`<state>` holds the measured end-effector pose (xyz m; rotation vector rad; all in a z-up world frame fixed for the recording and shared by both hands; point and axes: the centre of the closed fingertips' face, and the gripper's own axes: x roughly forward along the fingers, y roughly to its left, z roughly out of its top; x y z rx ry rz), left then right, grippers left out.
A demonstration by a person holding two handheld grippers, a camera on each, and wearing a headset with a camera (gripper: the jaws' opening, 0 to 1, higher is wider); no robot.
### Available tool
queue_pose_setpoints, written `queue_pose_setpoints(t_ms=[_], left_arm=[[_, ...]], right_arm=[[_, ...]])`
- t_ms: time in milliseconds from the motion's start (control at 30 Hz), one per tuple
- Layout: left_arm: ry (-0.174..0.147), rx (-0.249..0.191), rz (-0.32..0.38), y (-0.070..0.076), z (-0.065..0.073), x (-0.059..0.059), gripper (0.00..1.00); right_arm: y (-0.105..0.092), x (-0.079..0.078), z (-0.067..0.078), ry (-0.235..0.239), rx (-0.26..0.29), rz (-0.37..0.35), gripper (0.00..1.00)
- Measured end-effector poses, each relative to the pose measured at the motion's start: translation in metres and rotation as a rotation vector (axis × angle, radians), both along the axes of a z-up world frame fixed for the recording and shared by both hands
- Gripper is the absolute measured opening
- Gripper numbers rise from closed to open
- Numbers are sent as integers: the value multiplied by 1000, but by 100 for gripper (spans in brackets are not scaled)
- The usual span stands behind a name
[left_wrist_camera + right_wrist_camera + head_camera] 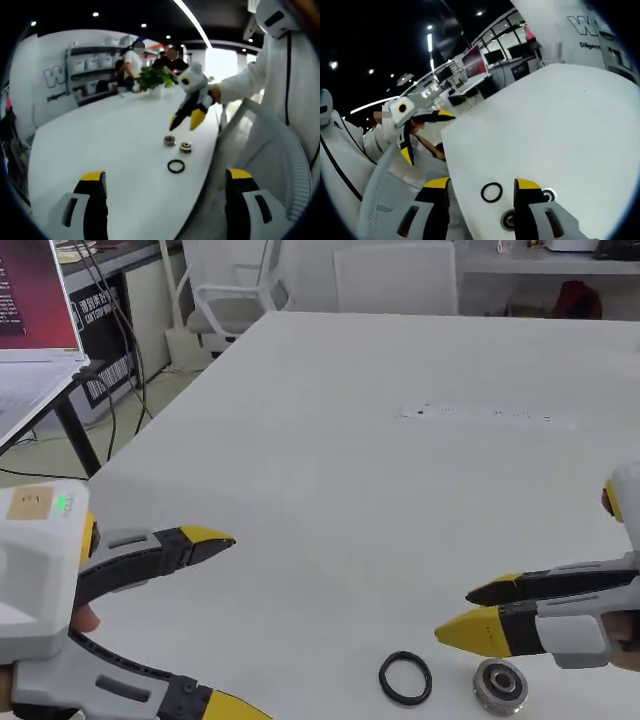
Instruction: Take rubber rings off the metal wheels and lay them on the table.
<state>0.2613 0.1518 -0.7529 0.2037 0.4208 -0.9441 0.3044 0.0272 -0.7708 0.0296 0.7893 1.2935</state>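
Observation:
A loose black rubber ring (405, 677) lies flat on the white table (400, 460) near its front edge. Just right of it stands a small metal wheel (500, 685) with a dark rim. The left gripper view has the ring (176, 166) with two wheels (170, 140) (186, 147) beyond it. My right gripper (458, 612) hovers just above the ring and wheel, open with nothing between its jaws. In its own view the right gripper (482, 183) frames the ring (491, 192), with one wheel (509, 218) beside a jaw. My left gripper (220, 622) stands wide open at the lower left, off the table's edge.
A laptop (30, 310) on a stand sits at far left, with cables on the floor below. White chairs (230, 290) stand at the table's far end. A green plant (152, 77) and several people are beyond the far end in the left gripper view.

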Motion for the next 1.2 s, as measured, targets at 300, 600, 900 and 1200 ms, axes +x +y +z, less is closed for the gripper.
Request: queue_pose_setpoints(t_ms=[300, 600, 900, 1200], left_arm=[[-7, -2, -10, -1, 3, 3, 100], [-9, -7, -15, 0, 4, 6, 100], [-22, -34, 2, 1, 10, 8, 100], [-43, -68, 62, 10, 19, 8, 100]], right_arm=[[-21, -1, 24, -75, 28, -53, 61], [-42, 0, 54, -153, 62, -112, 68], [-67, 7, 74, -279, 48, -172, 75], [-98, 4, 76, -363, 19, -221, 87]])
